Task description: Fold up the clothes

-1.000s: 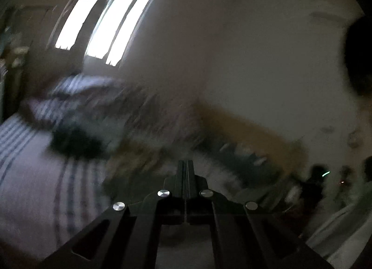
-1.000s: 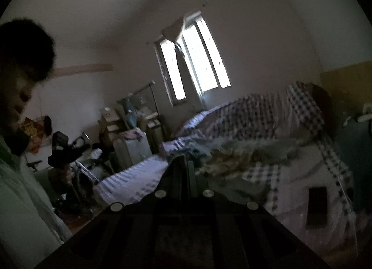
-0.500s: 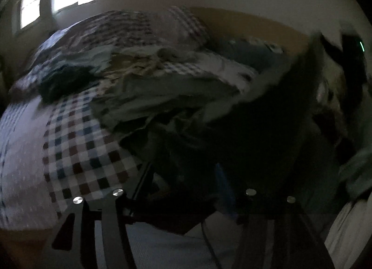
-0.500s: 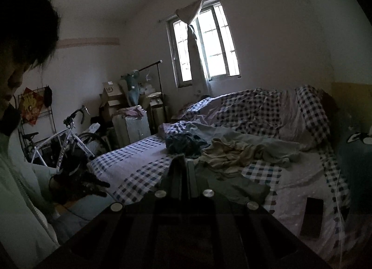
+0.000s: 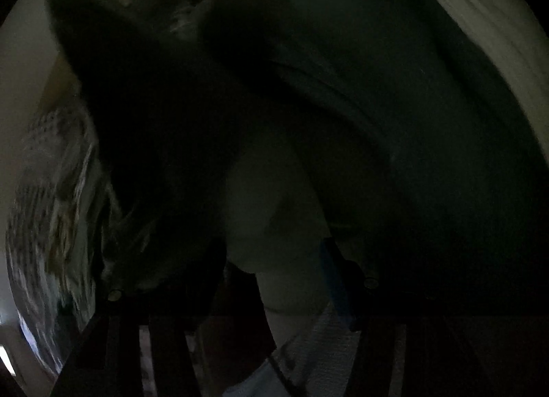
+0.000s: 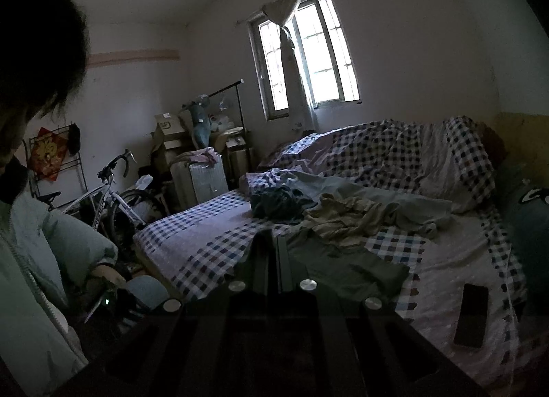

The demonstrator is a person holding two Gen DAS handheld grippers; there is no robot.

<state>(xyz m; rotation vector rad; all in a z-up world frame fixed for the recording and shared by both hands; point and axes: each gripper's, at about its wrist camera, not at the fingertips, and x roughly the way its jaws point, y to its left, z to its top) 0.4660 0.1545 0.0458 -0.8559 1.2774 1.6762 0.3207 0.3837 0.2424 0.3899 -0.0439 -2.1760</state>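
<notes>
The big bed with the checked blue-and-white cover (image 6: 206, 235) fills the middle of the right wrist view. On it, in the centre of the frame, lies a loose heap of soft clothes (image 6: 346, 211): a flat dark green shirt (image 6: 346, 270) nearest, a crumpled tan one behind. They look light and floppy, so I would pinch a hem or shoulder corner. The right gripper (image 6: 272, 259) has its jaws pressed together, holding nothing. The left gripper (image 5: 274, 273) view is dark and blurry; its jaws look apart, with nothing clearly held.

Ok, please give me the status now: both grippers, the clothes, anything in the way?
Right gripper shut, empty, aimed at the bed. Left gripper: view too dark to tell. Clothes unfolded in a heap. Black phone lies near the bed's edge.
</notes>
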